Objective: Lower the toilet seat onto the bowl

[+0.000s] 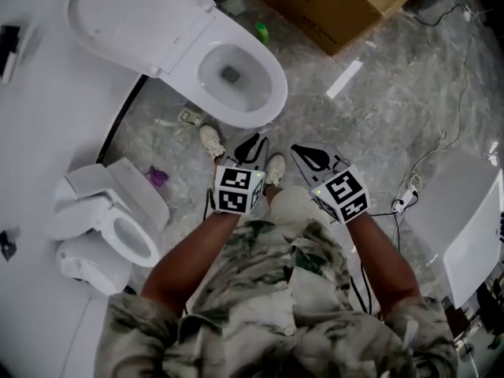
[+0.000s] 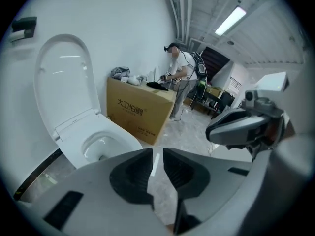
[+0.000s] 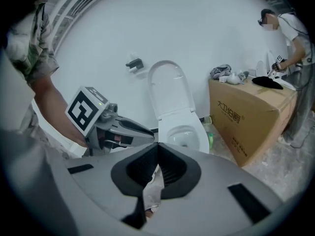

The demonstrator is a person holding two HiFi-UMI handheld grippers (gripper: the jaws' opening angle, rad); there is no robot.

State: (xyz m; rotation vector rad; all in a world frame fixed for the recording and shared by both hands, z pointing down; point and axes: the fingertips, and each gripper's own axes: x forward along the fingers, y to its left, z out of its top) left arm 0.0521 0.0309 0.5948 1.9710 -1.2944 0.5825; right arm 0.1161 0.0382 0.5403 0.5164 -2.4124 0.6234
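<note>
The white toilet stands against the wall with its seat and lid (image 1: 138, 14) raised upright and its bowl (image 1: 240, 77) uncovered. The left gripper view shows the raised seat (image 2: 64, 82) above the bowl (image 2: 101, 144); the right gripper view shows the seat (image 3: 170, 87) and bowl (image 3: 183, 134) straight ahead. Both grippers hang side by side over the floor, short of the bowl's front rim and touching nothing. My left gripper (image 1: 250, 144) (image 2: 157, 151) has a narrow gap between its jaws with nothing in it. My right gripper (image 1: 311, 157) (image 3: 158, 145) is shut and empty.
A second toilet (image 1: 110, 227) sits on the floor at the lower left. A large cardboard box (image 1: 331, 6) (image 3: 256, 117) stands right of the toilet, with a green bottle (image 1: 262, 31) beside it. A white fixture (image 1: 465, 227) and cables (image 1: 409, 195) lie at the right. A person (image 2: 179, 77) works in the background.
</note>
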